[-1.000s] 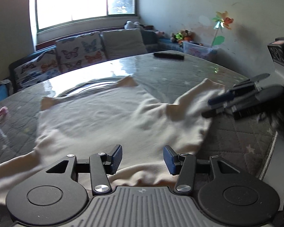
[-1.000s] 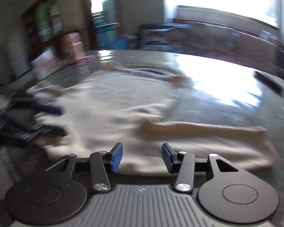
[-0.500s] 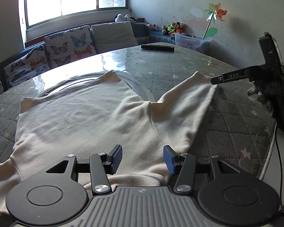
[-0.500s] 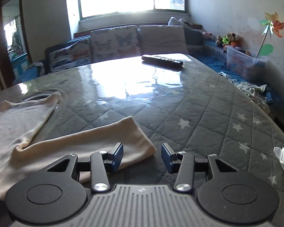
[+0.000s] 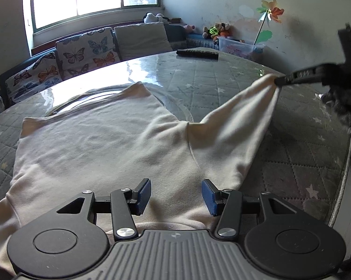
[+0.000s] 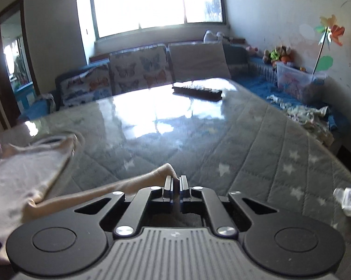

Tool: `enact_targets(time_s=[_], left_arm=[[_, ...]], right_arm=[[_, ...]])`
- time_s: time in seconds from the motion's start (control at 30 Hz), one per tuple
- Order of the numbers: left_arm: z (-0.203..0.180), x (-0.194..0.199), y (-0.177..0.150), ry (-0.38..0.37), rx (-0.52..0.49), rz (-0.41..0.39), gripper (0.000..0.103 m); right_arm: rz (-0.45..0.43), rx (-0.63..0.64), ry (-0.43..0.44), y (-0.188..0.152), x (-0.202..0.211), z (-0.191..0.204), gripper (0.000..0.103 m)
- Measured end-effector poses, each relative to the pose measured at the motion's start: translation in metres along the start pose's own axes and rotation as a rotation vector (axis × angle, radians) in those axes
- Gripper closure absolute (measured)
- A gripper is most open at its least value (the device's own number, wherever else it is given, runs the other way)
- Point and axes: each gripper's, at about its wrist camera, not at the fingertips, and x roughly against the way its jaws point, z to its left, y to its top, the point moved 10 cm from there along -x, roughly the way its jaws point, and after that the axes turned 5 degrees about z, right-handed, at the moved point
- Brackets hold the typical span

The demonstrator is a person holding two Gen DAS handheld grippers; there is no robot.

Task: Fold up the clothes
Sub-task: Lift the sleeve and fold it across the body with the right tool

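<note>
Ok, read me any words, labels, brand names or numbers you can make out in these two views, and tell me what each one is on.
Pale marking on the right gripper's side bar: too small and blurred to read.
Small round emblem on the left gripper's grey ribbed housing: a symbol, no letters.
Remote control: button marks too small to read.
Cream garment, butterfly cushions: no text visible.

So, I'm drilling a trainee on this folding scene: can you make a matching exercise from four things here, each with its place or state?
Things:
1. left gripper
2. right gripper
3. cream shirt
4. remote control

Places or states:
A. lies at the far end of the table
B. shut on the sleeve end
C. spread flat on the quilted table cover
D. jaws apart above the shirt's near edge

Pairs: 1-D, 2-B, 3-C, 4-A
</note>
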Motion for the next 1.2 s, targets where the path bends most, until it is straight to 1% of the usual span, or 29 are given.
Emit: enact_targets(time_s=[0.1, 0.17, 0.3, 0.47, 0.63, 0.77, 0.83, 0.87, 1.07, 1.13, 1.17, 1.2], left_arm=[[0.001, 0.001, 0.0, 0.0, -0.002, -0.008, 0.051], [0.003, 0.006, 0.0, -0.003, 0.004, -0.02, 0.051], [0.01, 0.018, 0.0, 0.002, 0.02, -0.047, 0.051], [0.029, 0.038, -0.006, 0.024, 0.061, -0.091, 0.05], [0.056, 0.06, -0.017, 0.06, 0.116, -0.132, 0.05], [0.077, 0.074, -0.029, 0.087, 0.168, -0.149, 0.049], [0.085, 0.079, -0.036, 0.1, 0.185, -0.152, 0.049], [0.088, 0.081, -0.039, 0.105, 0.192, -0.152, 0.049], [0.098, 0.087, -0.051, 0.123, 0.226, -0.149, 0.049], [0.1, 0.087, -0.053, 0.126, 0.229, -0.144, 0.049], [0.101, 0.087, -0.054, 0.128, 0.23, -0.141, 0.049], [0.102, 0.086, -0.054, 0.13, 0.231, -0.138, 0.049]], right_arm=[[-0.005, 0.003, 0.015, 0.005, 0.007, 0.006, 0.099], [-0.028, 0.004, 0.03, 0.014, 0.017, 0.011, 0.099], [-0.082, 0.055, 0.066, 0.035, 0.044, 0.036, 0.099], [-0.144, 0.156, 0.15, 0.06, 0.079, 0.091, 0.099], [-0.163, 0.274, 0.25, 0.07, 0.1, 0.158, 0.099], [-0.145, 0.377, 0.348, 0.065, 0.103, 0.226, 0.099], [-0.132, 0.406, 0.387, 0.06, 0.102, 0.25, 0.099], [-0.121, 0.432, 0.416, 0.056, 0.099, 0.269, 0.099], [-0.044, 0.517, 0.526, 0.027, 0.082, 0.332, 0.099], [-0.004, 0.53, 0.569, 0.013, 0.08, 0.344, 0.096], [0.022, 0.539, 0.592, 0.007, 0.078, 0.35, 0.092], [0.031, 0.547, 0.603, 0.002, 0.079, 0.349, 0.086]])
